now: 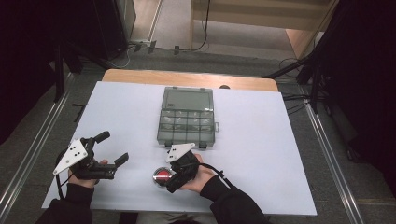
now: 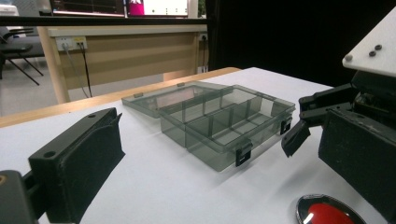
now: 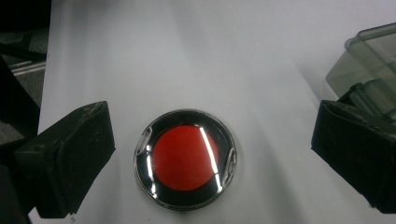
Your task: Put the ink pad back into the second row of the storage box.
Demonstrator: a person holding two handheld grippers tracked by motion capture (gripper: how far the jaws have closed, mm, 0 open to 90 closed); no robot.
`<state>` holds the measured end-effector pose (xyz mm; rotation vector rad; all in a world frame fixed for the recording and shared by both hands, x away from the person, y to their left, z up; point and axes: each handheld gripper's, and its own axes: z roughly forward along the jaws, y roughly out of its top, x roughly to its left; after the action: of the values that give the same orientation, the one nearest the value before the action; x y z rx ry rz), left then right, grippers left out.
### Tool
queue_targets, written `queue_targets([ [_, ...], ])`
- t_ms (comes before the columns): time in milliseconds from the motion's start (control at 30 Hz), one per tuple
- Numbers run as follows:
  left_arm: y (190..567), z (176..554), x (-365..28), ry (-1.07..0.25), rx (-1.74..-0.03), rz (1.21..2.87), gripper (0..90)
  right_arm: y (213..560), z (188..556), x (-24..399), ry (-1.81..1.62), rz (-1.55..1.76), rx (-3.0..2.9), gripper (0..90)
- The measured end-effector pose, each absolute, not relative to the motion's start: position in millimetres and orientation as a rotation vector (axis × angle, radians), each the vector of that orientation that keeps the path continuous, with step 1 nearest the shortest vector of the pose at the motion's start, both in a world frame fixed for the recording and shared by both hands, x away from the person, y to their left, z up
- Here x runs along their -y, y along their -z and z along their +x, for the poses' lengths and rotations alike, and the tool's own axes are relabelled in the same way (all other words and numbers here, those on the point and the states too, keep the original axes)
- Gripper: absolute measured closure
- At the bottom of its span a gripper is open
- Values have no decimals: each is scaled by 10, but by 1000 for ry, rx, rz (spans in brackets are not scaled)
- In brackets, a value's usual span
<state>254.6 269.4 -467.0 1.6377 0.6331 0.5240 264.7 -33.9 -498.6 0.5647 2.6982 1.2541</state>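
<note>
While right gripper point(image 3: 212, 154) fingers spread over red disc point(image 3: 185, 157) | compartment box point(image 1: 187, 117) beyond | left gripper point(image 1: 111, 148) spread

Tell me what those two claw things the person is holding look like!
Each gripper is black with two chunky, blocky jaws. The left gripper and the right gripper each carry a pale three-cornered plate on top, with small dark dots on it. A black cable trails from each one. The person wears dark sleeves.

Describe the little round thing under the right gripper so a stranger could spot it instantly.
On the white table, look in front of the open grey plastic box, toward the person. A small round tin lies flat there below the right gripper, the only red, shiny-rimmed thing on the table.
</note>
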Motion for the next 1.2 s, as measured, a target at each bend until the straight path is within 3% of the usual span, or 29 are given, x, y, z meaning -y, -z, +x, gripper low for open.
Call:
queue_targets([
  [467,4671,2547,-2697,-506,-639,1625,0,5088,2619,200,-1152,458,-2787,72],
  [600,4672,2549,-2703,-504,-644,1618,0,5113,2609,180,-1120,439,-2802,143],
  [733,4673,2550,-2701,-501,-642,1619,0,5136,2614,175,-1078,448,-2813,157],
  [933,4673,2550,-2705,-503,-642,1621,0,5134,2604,177,-1053,458,-2820,306],
  [1200,4673,2548,-2705,-506,-641,1623,0,5119,2627,201,-1062,509,-2822,310],
])
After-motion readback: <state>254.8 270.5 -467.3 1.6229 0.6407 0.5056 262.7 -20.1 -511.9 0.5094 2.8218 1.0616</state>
